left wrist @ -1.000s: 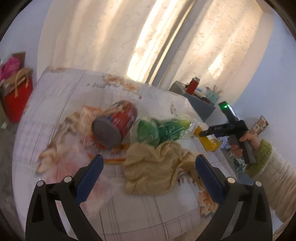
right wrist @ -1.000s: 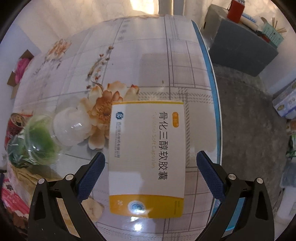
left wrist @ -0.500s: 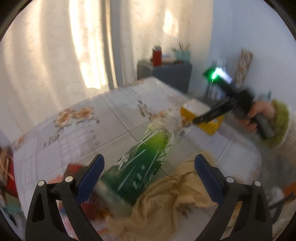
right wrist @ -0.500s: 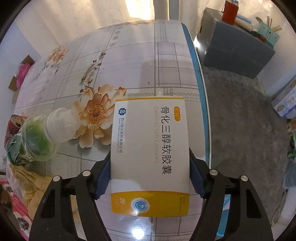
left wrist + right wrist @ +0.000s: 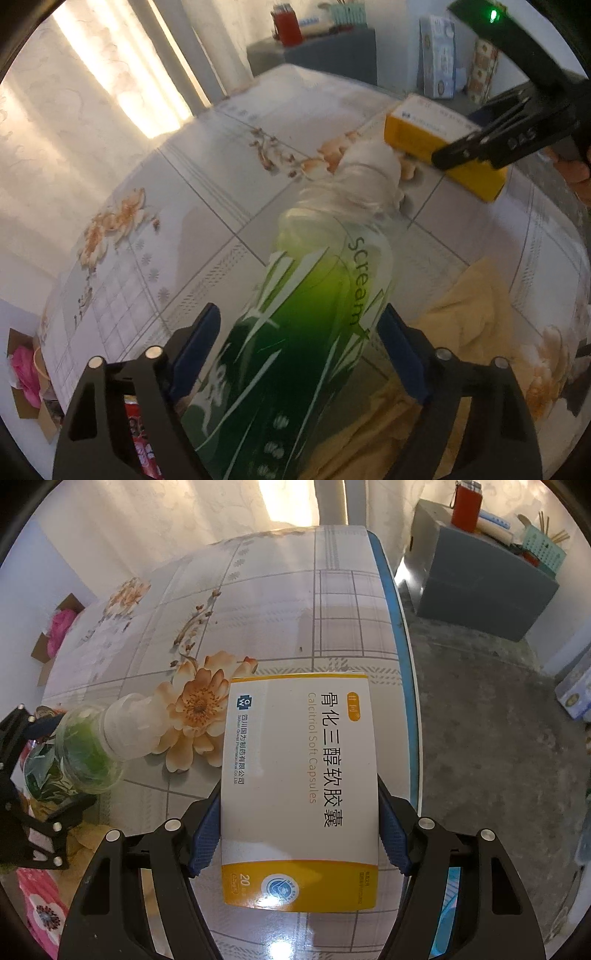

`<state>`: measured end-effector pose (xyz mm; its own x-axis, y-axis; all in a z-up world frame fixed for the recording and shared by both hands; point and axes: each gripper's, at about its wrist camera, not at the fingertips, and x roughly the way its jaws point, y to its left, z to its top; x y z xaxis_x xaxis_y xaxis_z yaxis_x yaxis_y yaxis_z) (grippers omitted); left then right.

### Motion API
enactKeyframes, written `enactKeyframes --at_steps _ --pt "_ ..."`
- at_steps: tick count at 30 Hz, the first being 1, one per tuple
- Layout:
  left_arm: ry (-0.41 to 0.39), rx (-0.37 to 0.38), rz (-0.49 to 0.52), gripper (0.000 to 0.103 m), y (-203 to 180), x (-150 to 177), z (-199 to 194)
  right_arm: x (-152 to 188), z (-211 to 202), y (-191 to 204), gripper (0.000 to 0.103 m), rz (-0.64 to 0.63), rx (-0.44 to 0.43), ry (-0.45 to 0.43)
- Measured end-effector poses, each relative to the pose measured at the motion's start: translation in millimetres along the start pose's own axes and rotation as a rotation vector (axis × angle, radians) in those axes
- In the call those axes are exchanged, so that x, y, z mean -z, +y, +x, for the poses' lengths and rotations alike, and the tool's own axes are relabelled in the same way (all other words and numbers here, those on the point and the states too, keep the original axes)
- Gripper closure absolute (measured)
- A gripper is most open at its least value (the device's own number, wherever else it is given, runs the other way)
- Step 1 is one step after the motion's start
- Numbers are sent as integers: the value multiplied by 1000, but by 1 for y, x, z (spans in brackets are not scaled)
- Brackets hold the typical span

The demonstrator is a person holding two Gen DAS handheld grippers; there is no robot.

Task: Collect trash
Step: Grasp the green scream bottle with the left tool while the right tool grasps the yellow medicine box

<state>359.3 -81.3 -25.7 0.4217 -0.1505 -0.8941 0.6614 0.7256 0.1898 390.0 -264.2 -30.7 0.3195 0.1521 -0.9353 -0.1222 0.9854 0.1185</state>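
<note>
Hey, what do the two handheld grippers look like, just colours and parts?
Both the left gripper and the right gripper have matte black angular frames with cut-out slots, round silver bolt heads, and blue textured pads lining the fingers. Seen from the left wrist, the right one carries a small green light.

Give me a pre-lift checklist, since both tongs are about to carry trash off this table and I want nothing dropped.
1. Right tongs clamped on the medicine box: ok, both pads press its long sides.
2. Box free of neighbours: ok, the bottle cap lies apart from it.
3. Left tongs around the green bottle: ok, the body lies between the pads; jaws have just been closing.
4. Left pads pressing the bottle: cannot tell, the near pad shows a gap.
5. Bottle free of the yellow cloth: cannot tell, the cloth lies right beside it.
6. Bottle capped: ok, white cap is on.
</note>
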Motion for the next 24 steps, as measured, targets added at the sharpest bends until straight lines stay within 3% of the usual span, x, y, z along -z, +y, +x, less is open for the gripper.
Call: enactKeyframes --at_steps 13,24 --pt "42 -8 28 40 2 -4 8 0 -7 -6 35 13 -34 -8" --pt "-37 34 -76 43 18 -9 -23 3 -29 -2 35 10 -25 -35"
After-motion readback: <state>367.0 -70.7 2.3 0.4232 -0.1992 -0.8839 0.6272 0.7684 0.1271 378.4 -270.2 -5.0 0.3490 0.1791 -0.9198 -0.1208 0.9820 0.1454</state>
